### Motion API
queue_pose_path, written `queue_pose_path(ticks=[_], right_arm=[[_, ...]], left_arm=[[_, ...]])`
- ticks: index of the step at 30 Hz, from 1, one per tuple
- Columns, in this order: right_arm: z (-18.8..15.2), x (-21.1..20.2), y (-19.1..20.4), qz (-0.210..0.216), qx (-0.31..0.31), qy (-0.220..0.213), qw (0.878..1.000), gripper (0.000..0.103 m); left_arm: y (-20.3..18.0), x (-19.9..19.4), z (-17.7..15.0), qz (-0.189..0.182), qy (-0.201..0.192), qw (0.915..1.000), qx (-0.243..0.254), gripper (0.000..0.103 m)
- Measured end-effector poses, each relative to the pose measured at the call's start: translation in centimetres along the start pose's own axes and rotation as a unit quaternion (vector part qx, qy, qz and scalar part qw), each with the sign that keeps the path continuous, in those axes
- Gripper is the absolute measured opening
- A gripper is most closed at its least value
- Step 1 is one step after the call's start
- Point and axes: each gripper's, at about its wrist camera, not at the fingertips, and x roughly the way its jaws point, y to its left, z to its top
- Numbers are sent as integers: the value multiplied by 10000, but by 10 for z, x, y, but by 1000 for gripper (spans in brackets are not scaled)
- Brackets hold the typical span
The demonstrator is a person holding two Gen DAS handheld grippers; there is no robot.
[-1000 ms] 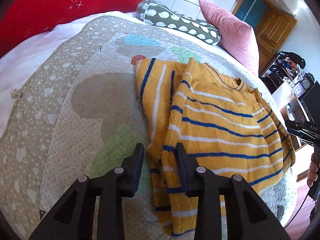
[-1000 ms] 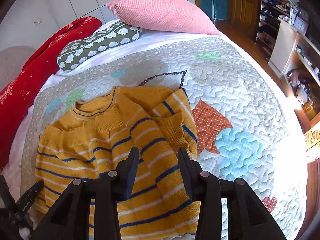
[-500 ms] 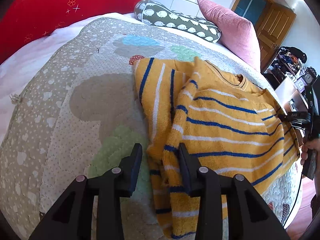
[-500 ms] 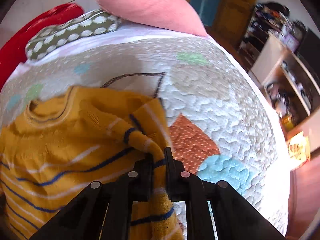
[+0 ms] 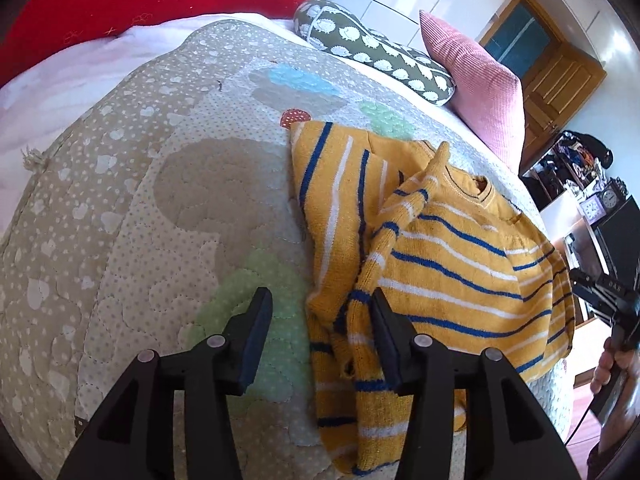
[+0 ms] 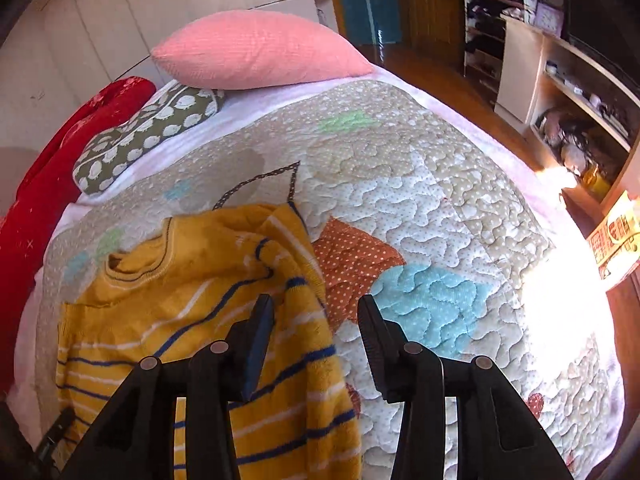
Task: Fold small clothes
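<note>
Yellow striped sweater (image 6: 172, 320) lies flat on the quilt (image 6: 420, 208), collar toward the pink pillow (image 6: 256, 50), long axis running from the pillow to the near edge. Sleeves look folded in; one sleeve (image 5: 404, 208) lies over the body.

Right gripper (image 6: 316, 316): jaws just opened, moderately wide, gripping nothing. Left gripper (image 5: 322, 312): jaws just widened, sweater edge between, not pinched.

Next, likely: take the hem, fold toward the collar.

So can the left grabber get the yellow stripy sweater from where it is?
Probably yes. The left gripper has just been opening its jaws, and the near edge of the sweater lies on the quilt right at its fingertips. Nothing blocks it, and nothing is pinched yet.
</note>
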Motion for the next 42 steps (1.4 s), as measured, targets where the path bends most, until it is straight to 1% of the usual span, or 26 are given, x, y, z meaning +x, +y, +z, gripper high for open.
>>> queue_pose_path(ticks=[2,4,6,9,10,12,15,18,20,21,22,23,24,26,28,29,31,32,33,34,35,36,38,40,42], right_arm=[[-12,-16,21,14,-214,-189,9996,45],[-20,-22,44,250,-400,-251,9986,45],[-27,-20,72,539,-642,-143,9964,45],[-36,-6,128,964,-1088,114,9893,45],[-40,0,146,1069,-1238,172,9864,45],[-44,16,186,1254,-1554,309,9794,45],[-53,49,243,1330,-1997,683,9684,45],[-59,84,292,1090,-2386,947,9603,45],[-65,101,322,1084,-2821,1241,9451,45],[-67,102,332,1049,-3042,1242,9386,45],[-67,97,336,1042,-3225,1141,9339,45],[-67,88,336,1193,-3281,1040,9313,45],[-65,77,331,1402,-3215,926,9319,45],[-66,51,309,1583,-2950,736,9394,45],[-76,27,282,1806,-2818,763,9392,45],[-84,18,270,1833,-2832,779,9382,45],[-100,1,242,1714,-2928,731,9379,45],[-106,-8,226,1646,-2912,606,9405,45],[-110,-16,208,1567,-2850,472,9444,45],[-110,-25,189,1441,-2754,334,9499,45],[-107,-37,166,1254,-2626,150,9566,45],[-105,-44,143,1041,-2474,-53,9633,45],[-97,-54,95,600,-2066,-340,9760,45],[-83,-57,50,255,-1583,-372,9864,48],[-75,-55,16,143,-1148,-307,9928,50]], left_arm=[[7,-3,0,-134,-8,9997,-223,48],[11,-10,1,-157,-102,9992,-366,48],[15,-18,1,-96,-257,9987,-426,48],[25,-29,4,239,-507,9971,-507,47],[29,-32,6,276,-562,9965,-561,47],[38,-35,8,213,-618,9954,-707,47],[49,-36,11,250,-639,9941,-841,47],[54,-33,12,323,-598,9937,-887,47],[57,-31,12,348,-544,9936,-923,47],[58,-30,12,339,-525,9936,-944,47],[58,-30,12,339,-515,9935,-955,47],[58,-30,13,328,-516,9935,-958,47],[58,-31,13,299,-524,9936,-954,47],[53,-32,12,195,-507,9944,-908,47],[46,-32,11,-84,-386,9960,-804,47],[40,-31,10,-285,-260,9968,-696,47],[26,-30,6,-700,47,9967,-401,47],[18,-31,1,-850,175,9960,-203,48],[9,-33,-3,-887,233,9958,14,48],[1,-35,-8,-816,246,9961,216,49],[-8,-36,-14,-670,271,9964,442,53],[-15,-36,-19,-529,308,9961,640,54],[-24,-30,-28,-319,419,9948,868,54],[-27,-19,-33,-195,613,9942,863,54],[-26,-11,-38,-108,691,9945,781,54]])
